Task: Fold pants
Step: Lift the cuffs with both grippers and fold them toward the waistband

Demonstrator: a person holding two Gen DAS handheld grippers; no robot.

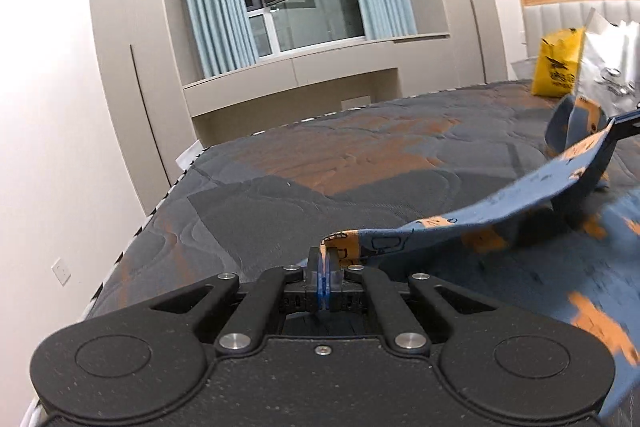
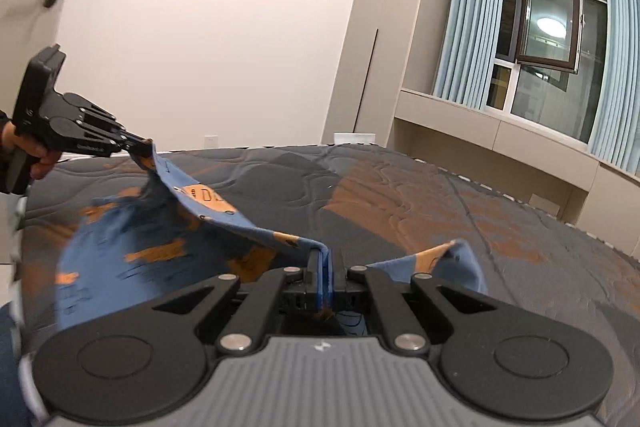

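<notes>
Blue pants [image 1: 500, 215] clamped in both claws; only right view shows left claw's [image 2: 146, 147] hand [image 2: 34, 155]; right claw [image 2: 324, 259].

left gripper [image 1: 325, 259] clamped tight, both fingers pressed together on a fold of the pants [image 1: 472, 227], black linkage arms drawn in toward the middle. seen from the right wrist as a black tool [image 2: 146, 147] out to the left, pointing rightward and slightly down, gripped from behind by a hand [image 2: 34, 155] wrapped round the handle, a dark sleeve just visible at the frame edge. right gripper [image 2: 323, 259] likewise closed, fingers pinching cloth between them, raised clear of the surface below and angled a little downward. grippers well apart.
</notes>
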